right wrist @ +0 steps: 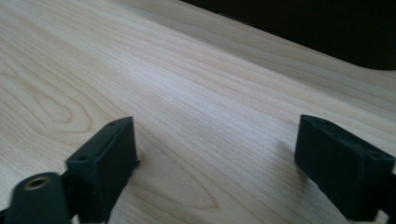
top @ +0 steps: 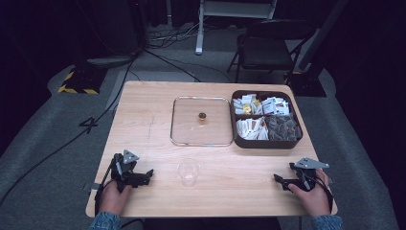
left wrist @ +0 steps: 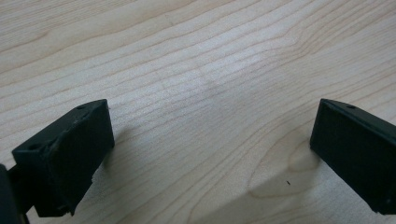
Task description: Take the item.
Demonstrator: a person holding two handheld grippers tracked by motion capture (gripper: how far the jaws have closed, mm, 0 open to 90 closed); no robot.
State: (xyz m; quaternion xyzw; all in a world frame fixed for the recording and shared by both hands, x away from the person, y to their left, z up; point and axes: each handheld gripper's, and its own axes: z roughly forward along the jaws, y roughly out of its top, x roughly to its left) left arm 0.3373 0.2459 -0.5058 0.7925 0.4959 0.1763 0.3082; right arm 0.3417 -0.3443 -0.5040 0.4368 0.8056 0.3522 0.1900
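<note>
High view shows your desk (top: 143, 110) with the brown sectioned box (top: 239, 139) of packets far right; the glass lid (top: 191, 124) lies beside it; the clear cup (top: 188, 173) stands near, just right of your left gripper (top: 143, 177), the nearer one; your right gripper (top: 282, 182) sits well apart; both jaws gape wide, empty.

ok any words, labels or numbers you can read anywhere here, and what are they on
None can be read.
The packets in the dark divided tray carry printing, but it is too small and blurred to make out.
The glass lid, the clear cup and the wooden table show no text.
The black-and-yellow stripes on the floor stand are a marking, not words.
</note>
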